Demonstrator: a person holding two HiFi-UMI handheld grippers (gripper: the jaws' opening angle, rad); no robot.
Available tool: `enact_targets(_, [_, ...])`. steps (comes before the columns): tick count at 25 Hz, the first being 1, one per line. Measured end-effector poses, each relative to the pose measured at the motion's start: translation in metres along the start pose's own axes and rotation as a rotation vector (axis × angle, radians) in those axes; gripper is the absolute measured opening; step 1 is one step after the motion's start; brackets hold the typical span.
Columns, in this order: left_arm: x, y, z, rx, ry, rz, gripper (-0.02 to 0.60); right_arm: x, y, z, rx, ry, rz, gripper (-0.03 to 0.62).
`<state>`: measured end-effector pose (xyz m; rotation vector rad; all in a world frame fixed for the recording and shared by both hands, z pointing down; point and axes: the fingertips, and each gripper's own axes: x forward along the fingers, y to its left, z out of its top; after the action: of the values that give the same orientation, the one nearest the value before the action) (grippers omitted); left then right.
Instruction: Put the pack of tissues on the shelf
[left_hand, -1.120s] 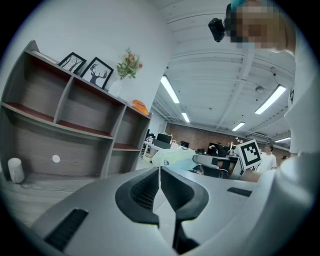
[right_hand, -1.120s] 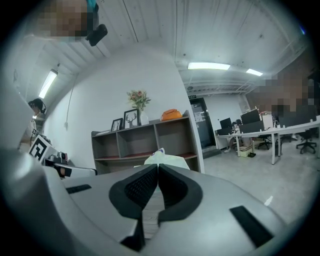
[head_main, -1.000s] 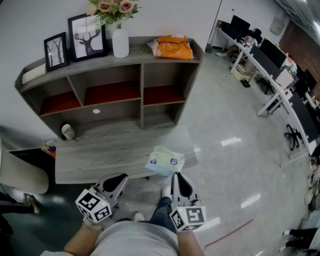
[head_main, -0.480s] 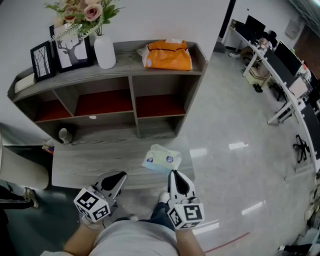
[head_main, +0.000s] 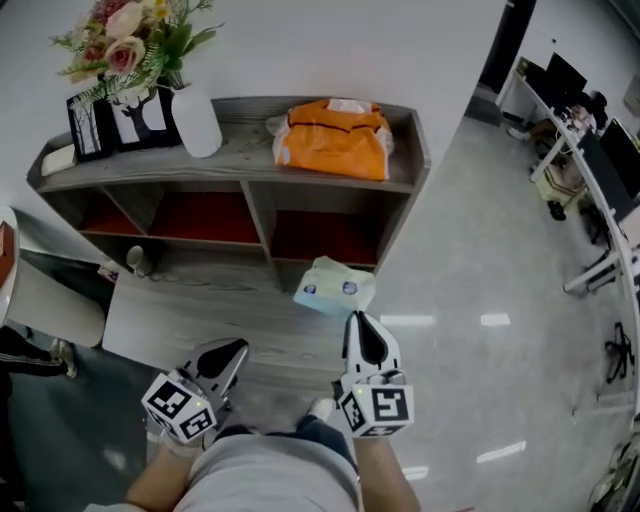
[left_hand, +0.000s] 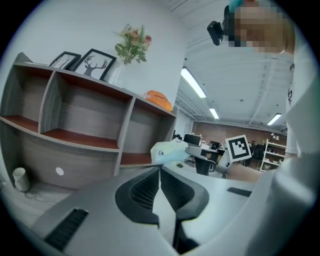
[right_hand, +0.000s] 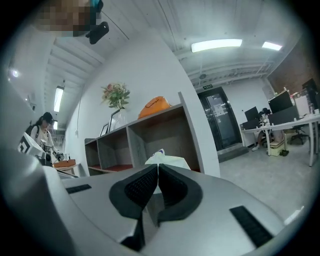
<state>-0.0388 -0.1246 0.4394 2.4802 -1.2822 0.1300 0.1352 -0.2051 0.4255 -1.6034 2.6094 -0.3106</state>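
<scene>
Two frames (head_main: 92, 127) stand at the left end of the shelf (head_main: 240, 166) top, one partly behind the flowers (head_main: 125, 45). One white vase (head_main: 197, 121) holds these flowers just beside the frames. Further right on the same top lies one orange bag (head_main: 335, 141). Under the top there are three compartments with red floors, side by side. One small white cup (head_main: 137, 261) stands at the left on the low level under them. One grey table (head_main: 190, 318) lies in front of the shelf.

Both grippers are low in the head view, near the person's body. The left gripper (head_main: 237, 347) has its jaws pressed together with nothing between them, and it hangs over the near edge of the table. The right gripper (head_main: 356, 319) has its jaws closed on the near edge of one pack (head_main: 335, 287) of tissues, pale green and blue. The pack is in the air, above the right end of the table and in front of the right compartment. It touches neither the shelf nor the table. In the right gripper view the pack (right_hand: 168, 160) shows just beyond the closed jaw tips, before that right compartment.
</scene>
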Motion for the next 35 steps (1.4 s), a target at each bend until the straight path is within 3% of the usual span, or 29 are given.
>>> enact_targets(8, [0.029,-0.003,0.010,-0.012,-0.012,0.139,0.025,0.068,-0.043,0.018,-0.045,-0.024,0.094,0.023])
enact_targets(13, [0.028,0.001,0.008,-0.031,-0.016,0.201,0.025,0.098,-0.053,0.008,-0.049,-0.012,0.121,0.023])
enact_targets(35, [0.001,0.029,-0.012,-0.086,-0.006,0.242,0.025,0.147,-0.054,-0.066,-0.117,0.092,0.008,0.025])
